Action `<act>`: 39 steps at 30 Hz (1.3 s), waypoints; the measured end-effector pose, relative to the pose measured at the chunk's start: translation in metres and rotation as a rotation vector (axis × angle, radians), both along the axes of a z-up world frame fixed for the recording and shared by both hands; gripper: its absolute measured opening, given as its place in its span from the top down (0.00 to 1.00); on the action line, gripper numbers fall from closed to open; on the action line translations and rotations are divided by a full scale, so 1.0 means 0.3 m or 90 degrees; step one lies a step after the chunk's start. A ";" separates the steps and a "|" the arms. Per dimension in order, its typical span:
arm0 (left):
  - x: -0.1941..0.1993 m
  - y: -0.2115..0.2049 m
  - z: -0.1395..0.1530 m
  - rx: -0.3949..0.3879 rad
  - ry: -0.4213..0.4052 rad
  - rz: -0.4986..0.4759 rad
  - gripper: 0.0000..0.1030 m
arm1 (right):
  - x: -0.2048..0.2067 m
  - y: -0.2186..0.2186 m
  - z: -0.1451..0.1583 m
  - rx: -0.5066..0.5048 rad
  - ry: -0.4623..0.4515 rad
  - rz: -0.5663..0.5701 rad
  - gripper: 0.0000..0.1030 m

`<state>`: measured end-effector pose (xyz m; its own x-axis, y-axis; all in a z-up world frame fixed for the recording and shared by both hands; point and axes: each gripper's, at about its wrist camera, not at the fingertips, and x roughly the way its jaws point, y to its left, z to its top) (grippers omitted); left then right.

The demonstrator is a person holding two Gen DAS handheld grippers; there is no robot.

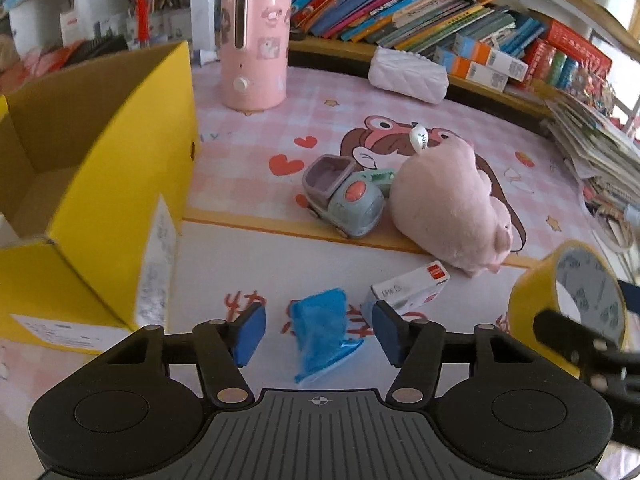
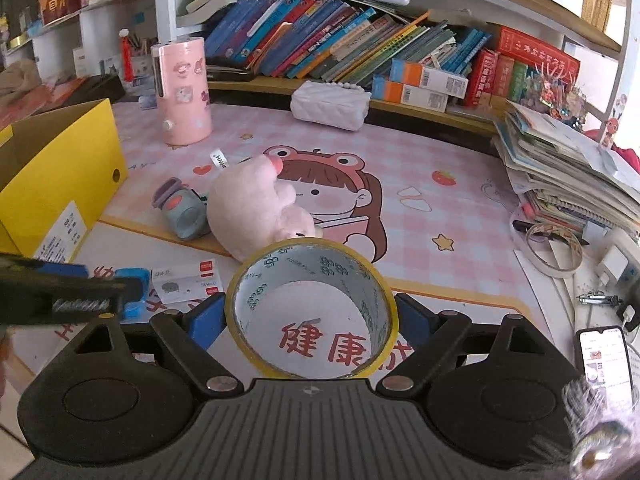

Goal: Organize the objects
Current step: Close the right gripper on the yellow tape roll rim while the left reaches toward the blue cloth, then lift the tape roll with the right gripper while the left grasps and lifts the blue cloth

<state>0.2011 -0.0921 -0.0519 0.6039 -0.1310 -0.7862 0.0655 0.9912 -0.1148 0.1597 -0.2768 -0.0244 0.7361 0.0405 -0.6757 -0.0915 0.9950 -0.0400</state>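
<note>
My right gripper [image 2: 310,320] is shut on a yellow tape roll [image 2: 256,280], held above the desk; the roll also shows at the right of the left wrist view [image 1: 528,300]. My left gripper [image 1: 318,332] is open, its pads on either side of a crumpled blue plastic bag [image 1: 320,328] on the desk. A pink plush pig [image 1: 448,204], a grey toy truck [image 1: 344,200] and a small white box [image 1: 412,288] lie beyond it. An open yellow cardboard box [image 1: 116,184] stands to the left.
A pink cylindrical appliance [image 1: 256,44] and a white quilted pouch [image 1: 408,72] stand at the back before a shelf of books [image 2: 340,44]. Stacked papers [image 2: 568,168], a thin tape ring [image 2: 554,248] and a phone [image 2: 604,356] lie at the right.
</note>
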 end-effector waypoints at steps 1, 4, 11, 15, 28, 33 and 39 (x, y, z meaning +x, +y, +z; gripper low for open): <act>0.008 -0.003 -0.011 0.000 0.009 0.001 0.48 | 0.000 0.001 0.000 -0.001 0.000 0.002 0.16; 0.013 -0.013 -0.030 0.010 0.015 -0.008 0.60 | -0.004 0.002 -0.001 -0.001 0.000 0.003 0.16; -0.018 0.004 0.004 -0.001 0.003 -0.023 0.73 | -0.010 -0.003 -0.001 0.005 0.006 -0.018 0.16; -0.060 0.041 0.055 -0.020 -0.024 -0.027 0.73 | -0.022 0.015 0.004 0.011 0.007 -0.019 0.16; -0.219 0.198 0.120 -0.017 -0.067 -0.036 0.73 | -0.113 0.181 0.034 0.016 0.004 0.012 0.15; -0.287 0.304 0.137 -0.021 -0.076 -0.015 0.73 | -0.161 0.269 0.052 0.020 0.000 0.024 0.15; -0.367 0.439 0.149 -0.023 -0.073 0.017 0.73 | -0.231 0.401 0.061 0.021 0.003 0.056 0.15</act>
